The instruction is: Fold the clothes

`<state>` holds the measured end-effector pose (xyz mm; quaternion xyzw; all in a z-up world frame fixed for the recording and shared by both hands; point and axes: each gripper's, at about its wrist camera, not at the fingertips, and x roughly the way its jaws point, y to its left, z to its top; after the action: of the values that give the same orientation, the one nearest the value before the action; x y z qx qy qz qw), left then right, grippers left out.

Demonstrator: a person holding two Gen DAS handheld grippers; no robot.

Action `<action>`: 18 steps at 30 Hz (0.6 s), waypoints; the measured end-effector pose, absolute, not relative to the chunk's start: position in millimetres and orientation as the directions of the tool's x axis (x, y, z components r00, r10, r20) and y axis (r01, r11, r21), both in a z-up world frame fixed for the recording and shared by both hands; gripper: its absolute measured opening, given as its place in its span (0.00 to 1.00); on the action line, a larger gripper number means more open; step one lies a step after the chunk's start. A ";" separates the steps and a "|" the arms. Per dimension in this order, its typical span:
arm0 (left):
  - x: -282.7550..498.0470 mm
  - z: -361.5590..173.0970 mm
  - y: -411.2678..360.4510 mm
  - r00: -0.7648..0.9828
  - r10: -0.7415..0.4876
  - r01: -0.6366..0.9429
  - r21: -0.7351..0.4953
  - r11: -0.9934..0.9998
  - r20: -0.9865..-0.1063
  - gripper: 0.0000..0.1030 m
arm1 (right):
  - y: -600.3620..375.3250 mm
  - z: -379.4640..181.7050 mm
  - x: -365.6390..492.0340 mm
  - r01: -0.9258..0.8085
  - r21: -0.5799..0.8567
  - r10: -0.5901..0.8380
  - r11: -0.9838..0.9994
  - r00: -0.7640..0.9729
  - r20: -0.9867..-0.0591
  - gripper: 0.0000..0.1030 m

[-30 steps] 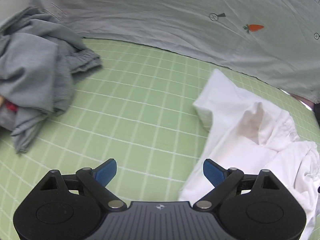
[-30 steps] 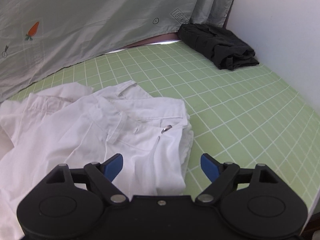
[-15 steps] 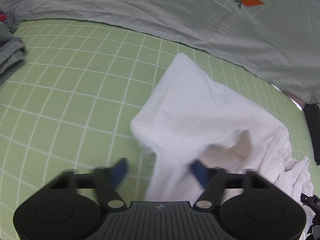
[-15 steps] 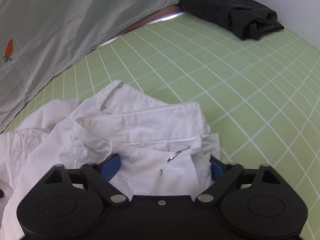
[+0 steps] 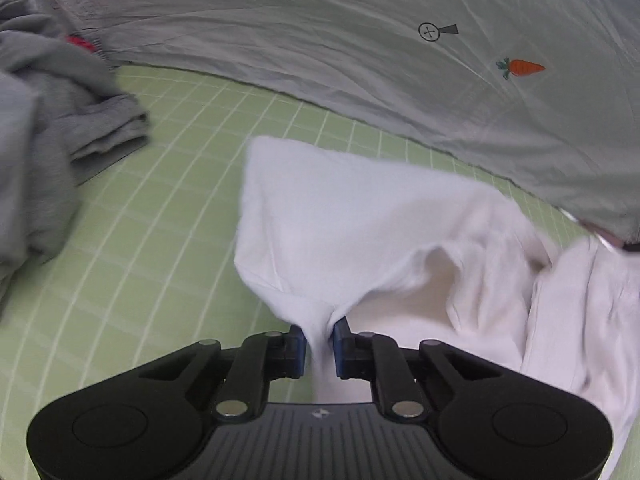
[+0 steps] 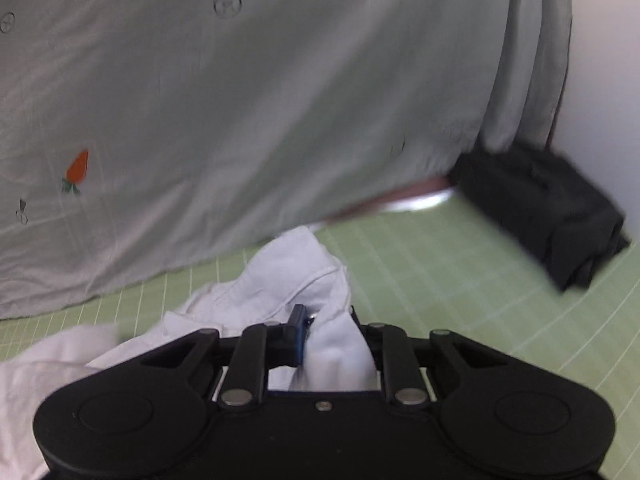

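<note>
A crumpled white garment (image 5: 380, 232) lies on the green grid mat (image 5: 160, 240). In the left wrist view my left gripper (image 5: 319, 336) is closing, its blue pads pinching a bunched fold of the white cloth, which lifts into a tent above the mat. In the right wrist view my right gripper (image 6: 326, 332) is also closing, with a raised wad of the same white garment (image 6: 296, 276) caught between its jaws; its right pad is hidden behind the cloth. The rest of the garment trails off to the lower left.
A heap of grey clothes (image 5: 52, 120) sits at the mat's left. A folded black garment (image 6: 552, 208) lies at the far right near a white wall (image 6: 600, 60). A grey sheet with carrot prints (image 5: 400, 60) hangs along the back edge.
Both grippers went from wide open to closed on the white garment. The left one pulled its fold up off the mat; the right one swung up, lifting cloth with it.
</note>
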<state>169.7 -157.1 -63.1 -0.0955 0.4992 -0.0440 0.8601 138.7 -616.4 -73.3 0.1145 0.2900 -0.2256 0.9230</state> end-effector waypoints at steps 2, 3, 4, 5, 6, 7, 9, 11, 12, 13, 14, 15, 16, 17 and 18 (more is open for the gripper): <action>139.3 -62.8 -155.1 0.480 -0.175 -0.021 -0.210 0.977 -0.860 0.14 | -615.8 -69.0 131.3 0.506 0.010 -0.407 0.863 0.705 -0.581 0.19; 127.6 -64.1 -154.0 0.472 -0.172 -0.026 -0.208 0.978 -0.865 0.15 | -616.2 -70.9 126.7 0.516 -0.025 -0.430 0.856 0.684 -0.590 0.19; 121.2 -65.7 -147.4 0.470 -0.172 -0.053 -0.222 0.974 -0.866 0.15 | -617.5 -74.5 122.3 0.527 -0.051 -0.444 0.848 0.656 -0.611 0.22; 116.0 -67.4 -139.5 0.469 -0.174 -0.084 -0.240 0.967 -0.866 0.17 | -618.1 -78.3 115.9 0.532 -0.065 -0.446 0.844 0.630 -0.636 0.25; 110.9 -69.1 -131.6 0.468 -0.176 -0.115 -0.257 0.959 -0.866 0.23 | -615.5 -80.7 109.4 0.537 -0.065 -0.443 0.841 0.615 -0.652 0.28; 105.7 -70.8 -123.7 0.468 -0.178 -0.146 -0.274 0.950 -0.866 0.30 | -612.7 -83.2 102.8 0.542 -0.066 -0.440 0.838 0.600 -0.667 0.35; 108.2 -71.1 -105.9 0.491 -0.167 -0.216 -0.305 0.927 -0.855 0.37 | -599.2 -83.7 89.8 0.546 -0.072 -0.450 0.835 0.601 -0.660 0.53; 117.8 -69.9 -95.2 0.509 -0.146 -0.236 -0.301 0.924 -0.848 0.41 | -584.3 -81.4 84.6 0.547 -0.056 -0.443 0.835 0.608 -0.659 0.67; 122.9 -69.2 -90.2 0.518 -0.135 -0.244 -0.296 0.923 -0.845 0.45 | -577.0 -80.0 83.6 0.538 -0.032 -0.421 0.842 0.619 -0.663 0.69; 129.4 -69.6 -87.2 0.524 -0.129 -0.243 -0.294 0.924 -0.842 0.50 | -570.1 -79.4 86.5 0.527 -0.011 -0.398 0.850 0.628 -0.669 0.72; 137.0 -70.7 -85.5 0.527 -0.127 -0.244 -0.292 0.925 -0.841 0.54 | -563.2 -78.9 89.4 0.516 0.011 -0.374 0.856 0.636 -0.675 0.75; 144.8 -71.9 -84.1 0.528 -0.125 -0.244 -0.291 0.925 -0.840 0.60 | -556.4 -78.4 92.4 0.505 0.033 -0.351 0.863 0.644 -0.680 0.77; 152.5 -74.4 -82.3 0.529 -0.121 -0.248 -0.289 0.925 -0.840 0.66 | -549.8 -79.0 99.1 0.496 0.050 -0.328 0.867 0.644 -0.691 0.78; 160.2 -77.2 -80.4 0.530 -0.116 -0.252 -0.287 0.924 -0.840 0.68 | -543.2 -79.6 105.9 0.487 0.067 -0.306 0.871 0.643 -0.702 0.80; 167.0 -80.9 -79.0 0.527 -0.112 -0.259 -0.284 0.923 -0.843 0.69 | -536.8 -81.9 113.7 0.486 0.085 -0.287 0.870 0.638 -0.715 0.80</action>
<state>167.0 -79.0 -80.9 -0.1913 0.4845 0.0432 0.8525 113.7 -536.8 -81.9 0.1362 0.3667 -0.2160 0.8946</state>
